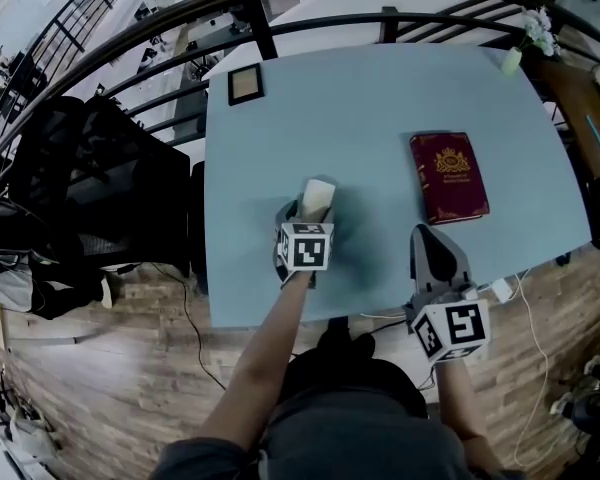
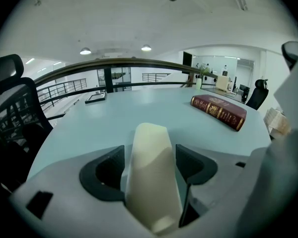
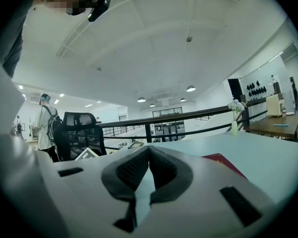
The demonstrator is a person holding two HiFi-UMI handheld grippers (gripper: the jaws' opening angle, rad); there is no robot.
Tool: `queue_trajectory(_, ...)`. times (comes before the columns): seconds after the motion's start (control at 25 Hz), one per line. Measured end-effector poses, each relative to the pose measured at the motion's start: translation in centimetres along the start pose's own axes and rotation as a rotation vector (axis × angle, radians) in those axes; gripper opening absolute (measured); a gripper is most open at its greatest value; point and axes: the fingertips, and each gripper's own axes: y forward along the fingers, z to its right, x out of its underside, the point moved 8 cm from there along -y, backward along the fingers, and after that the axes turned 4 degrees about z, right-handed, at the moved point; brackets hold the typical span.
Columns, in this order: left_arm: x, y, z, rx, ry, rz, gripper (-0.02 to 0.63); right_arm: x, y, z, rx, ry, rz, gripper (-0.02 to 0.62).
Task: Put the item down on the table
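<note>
Head view with both gripper views. The left gripper (image 1: 310, 211) (image 2: 150, 163) was clamped on the item (image 1: 318, 197) (image 2: 150, 180), its dark jaw pads pressed against the item's two sides. The item was a plain cream-white tube, smooth and unmarked, slightly flattened, with a rounded blunt end that stuck out past the jaws. It was held over the table (image 1: 360, 98) to the left of the book (image 1: 448, 176) (image 2: 218, 111), well apart from it; contact with the tabletop could not be judged. The right gripper (image 1: 429, 236) (image 3: 149, 150) sat just below the book's near edge at the table's front rim, jaws closed tip to tip with nothing between them. The book, dark red with a gold crest, lay flat. A small framed picture (image 1: 245, 85) lay at the far corner, up and left of the book.
</note>
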Motion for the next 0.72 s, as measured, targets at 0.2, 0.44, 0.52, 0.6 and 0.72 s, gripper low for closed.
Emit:
queue_trajectory(0.2, -2.9, -3.0, -0.2, 0.03, -0.014, 0.119, 0.311, -0.2, 0.1, 0.1, -0.017, 0.004, 0.014, 0.002)
queue_trajectory(0.44, -6.0, -8.0, -0.2, 0.056, -0.043, 0.277, 0.287, -0.7, -0.1, 0.6, -0.035, 0.004, 0.033, 0.002)
queue_trajectory(0.52, -6.7, -9.8, -0.3, 0.046, -0.046, 0.335, 0.252, -0.9, -0.3, 0.7, -0.039, 0.001, 0.038, 0.002)
queue_trajectory(0.6, -7.2, -11.6, -0.3, 0.044, -0.048, 0.389, 0.215, -1.0, -0.5, 0.8, -0.04, 0.002, 0.045, 0.002)
queue_trajectory(0.72, -7.5, -14.3, -0.1, 0.046, -0.054, 0.453, 0.178, -1.2, -0.9, 1.0, -0.04, 0.006, 0.057, 0.002)
